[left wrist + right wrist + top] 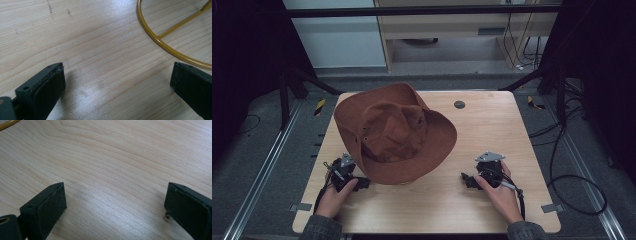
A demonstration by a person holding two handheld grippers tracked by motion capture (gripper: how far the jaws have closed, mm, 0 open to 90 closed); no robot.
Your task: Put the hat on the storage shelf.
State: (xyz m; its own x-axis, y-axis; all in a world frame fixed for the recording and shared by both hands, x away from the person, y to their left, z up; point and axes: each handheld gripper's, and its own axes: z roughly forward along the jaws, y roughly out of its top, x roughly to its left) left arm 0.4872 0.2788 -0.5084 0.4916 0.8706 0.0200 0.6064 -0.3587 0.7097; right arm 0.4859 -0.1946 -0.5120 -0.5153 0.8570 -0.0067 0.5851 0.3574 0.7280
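Pale square wooden table (492, 200), bearing a wide-brimmed rust-brown cloth hat (394, 132), crumpled at the crown, left of centre. Beneath it, in the gripper views, a thin yellow wire ring stand (160, 41). Left gripper (360, 183) and right gripper (467, 179): spread wide, empty.

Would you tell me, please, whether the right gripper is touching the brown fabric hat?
Apart: the high view shows bare wooden table between the right gripper and the hat.
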